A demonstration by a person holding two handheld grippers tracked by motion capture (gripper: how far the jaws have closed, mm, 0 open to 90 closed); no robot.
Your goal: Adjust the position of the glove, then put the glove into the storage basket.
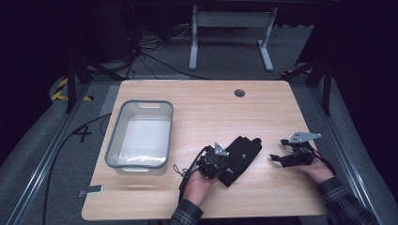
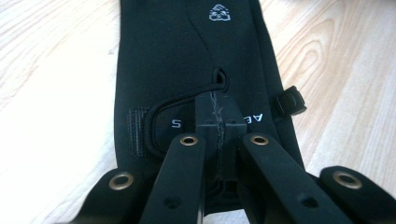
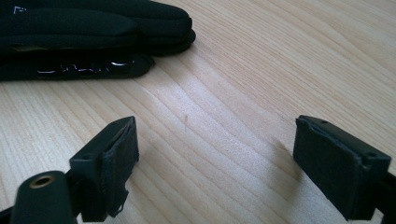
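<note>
The left tongs point(image 2: 219, 116) are clenched, their two pads pressed together over the cuff end of a black glove point(image 2: 187, 56). Whether fabric is pinched between the pads cannot be told; they sit right at the cuff's corded edge, beside white lettering and a small black pull tab point(image 2: 290, 100). In the high view the left tongs point(image 1: 224, 164) rest on the near end of the glove point(image 1: 244, 152), held by the person's left hand point(image 1: 197, 185).

The right tongs point(image 3: 224, 163) are released, jaws spread wide with bare wood between them, low over the desk point(image 3: 280, 70). The glove's fingertips point(image 3: 116, 28) lie ahead of them and to one side, apart from the pads. From above, the right tongs point(image 1: 277, 158) point toward the glove, near it, with the right hand point(image 1: 319, 169) behind.

The glove lies flat on the light wooden desk point(image 1: 211, 108), fingers pointing away from the person. A clear plastic bin point(image 1: 141, 136) with a grey rim stands well to the left.
</note>
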